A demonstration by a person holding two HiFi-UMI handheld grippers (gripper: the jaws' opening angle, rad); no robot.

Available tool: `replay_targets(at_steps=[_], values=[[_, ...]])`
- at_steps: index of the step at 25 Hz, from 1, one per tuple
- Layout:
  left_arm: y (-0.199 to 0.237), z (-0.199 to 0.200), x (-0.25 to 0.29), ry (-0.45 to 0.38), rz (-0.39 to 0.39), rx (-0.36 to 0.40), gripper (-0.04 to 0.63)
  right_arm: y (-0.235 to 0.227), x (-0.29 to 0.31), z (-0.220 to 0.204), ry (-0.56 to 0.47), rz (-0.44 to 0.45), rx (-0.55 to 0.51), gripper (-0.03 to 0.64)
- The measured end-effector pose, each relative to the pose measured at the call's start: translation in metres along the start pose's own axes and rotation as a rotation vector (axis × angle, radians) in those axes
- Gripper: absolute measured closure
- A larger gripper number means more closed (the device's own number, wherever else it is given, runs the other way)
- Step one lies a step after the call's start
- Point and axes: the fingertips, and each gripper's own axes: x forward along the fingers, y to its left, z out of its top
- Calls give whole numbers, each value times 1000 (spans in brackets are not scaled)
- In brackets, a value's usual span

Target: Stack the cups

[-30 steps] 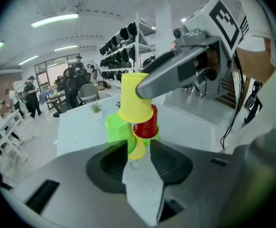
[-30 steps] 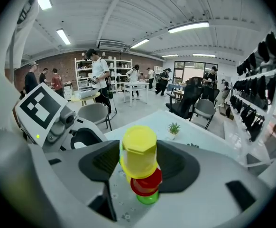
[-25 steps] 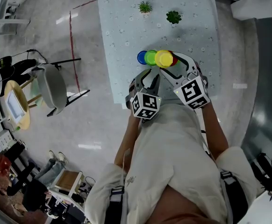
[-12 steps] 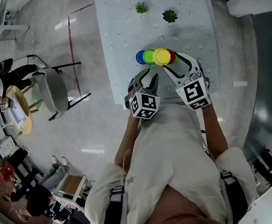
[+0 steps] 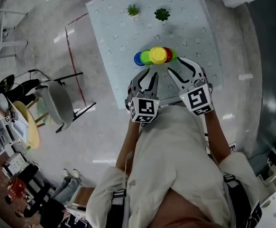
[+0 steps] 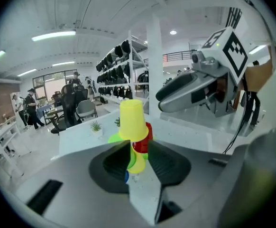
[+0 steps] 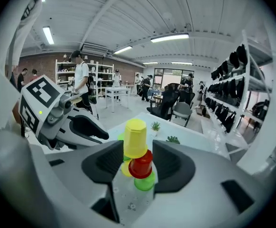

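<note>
The cups [image 5: 156,56], piled in an upright pyramid at the middle of the surface [image 5: 114,27], stand straight ahead between the empty left claw [image 5: 149,74], its jaws just closed almost tight, and the marginally nearer right claw [image 5: 178,64], just narrowed but parted.

Green cup [image 5: 145,57] partly hides blue cup [image 5: 137,59].
</note>
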Motion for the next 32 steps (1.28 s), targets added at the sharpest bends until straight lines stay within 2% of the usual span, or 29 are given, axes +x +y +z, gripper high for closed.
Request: replay_targets(at_steps=[9,14,32], values=[[-4,18,-9,-79,-29,36,482,6,-15,-14,-14,-82,61,439],[-5,20,-12,-103,-40,61,483,9,-17,-26,7,-117,59,446],[12,26,-31,-162,-86,88,486,28,-16,-14,33,-182,57,453]])
